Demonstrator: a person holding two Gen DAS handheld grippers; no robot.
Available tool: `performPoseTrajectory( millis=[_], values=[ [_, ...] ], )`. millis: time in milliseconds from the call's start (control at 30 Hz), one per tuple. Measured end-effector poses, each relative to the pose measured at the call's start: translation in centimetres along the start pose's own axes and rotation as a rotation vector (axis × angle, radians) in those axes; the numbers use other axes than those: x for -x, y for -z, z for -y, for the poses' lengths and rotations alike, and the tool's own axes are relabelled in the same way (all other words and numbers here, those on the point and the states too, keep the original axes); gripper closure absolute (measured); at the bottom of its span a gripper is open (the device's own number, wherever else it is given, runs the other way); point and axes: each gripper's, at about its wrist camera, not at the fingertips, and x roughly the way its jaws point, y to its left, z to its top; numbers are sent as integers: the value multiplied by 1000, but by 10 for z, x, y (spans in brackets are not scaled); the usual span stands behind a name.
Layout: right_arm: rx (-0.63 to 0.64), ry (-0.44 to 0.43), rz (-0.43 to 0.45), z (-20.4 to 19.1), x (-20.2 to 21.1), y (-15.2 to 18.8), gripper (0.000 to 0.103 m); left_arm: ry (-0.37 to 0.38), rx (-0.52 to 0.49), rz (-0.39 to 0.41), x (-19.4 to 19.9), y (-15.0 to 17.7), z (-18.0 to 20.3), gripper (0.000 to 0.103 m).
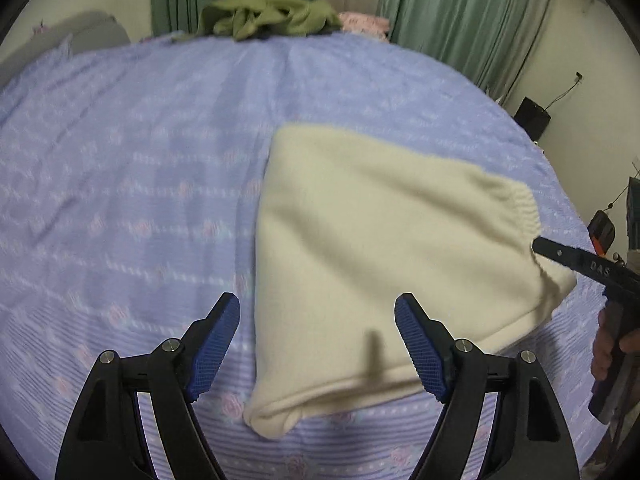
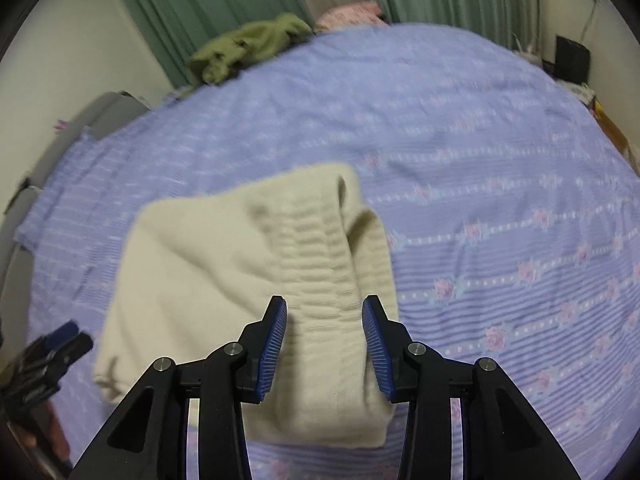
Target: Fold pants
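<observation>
The cream knit pants (image 1: 380,248) lie folded into a thick square on the lilac bedspread (image 1: 120,180). My left gripper (image 1: 318,344) is open and empty, just above the fold's near left corner. My right gripper (image 2: 325,340) is open over the ribbed waistband (image 2: 316,256), which lies on top of the fold; nothing is held between its blue pads. The pants also show in the right wrist view (image 2: 192,264). The right gripper's finger shows at the right edge of the left wrist view (image 1: 560,256), at the waistband end. The left gripper shows at the left edge of the right wrist view (image 2: 52,352).
A crumpled olive-green garment (image 1: 272,16) and a pink item (image 1: 364,22) lie at the bed's far edge before green curtains (image 1: 460,12). A grey object (image 2: 96,120) lies along the bed's left side. A black box (image 1: 532,118) stands off the bed's right side.
</observation>
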Motion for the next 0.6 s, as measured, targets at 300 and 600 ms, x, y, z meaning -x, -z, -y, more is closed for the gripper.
performPoseTrajectory(
  millis=[300,600],
  values=[
    [52,-47,43,-8,9,-3,99,53,68,-96,-25,25,-6,24],
    [52,26,91,-2,19,-4,50,34,79,-85,-19,26,-1,24]
  ],
)
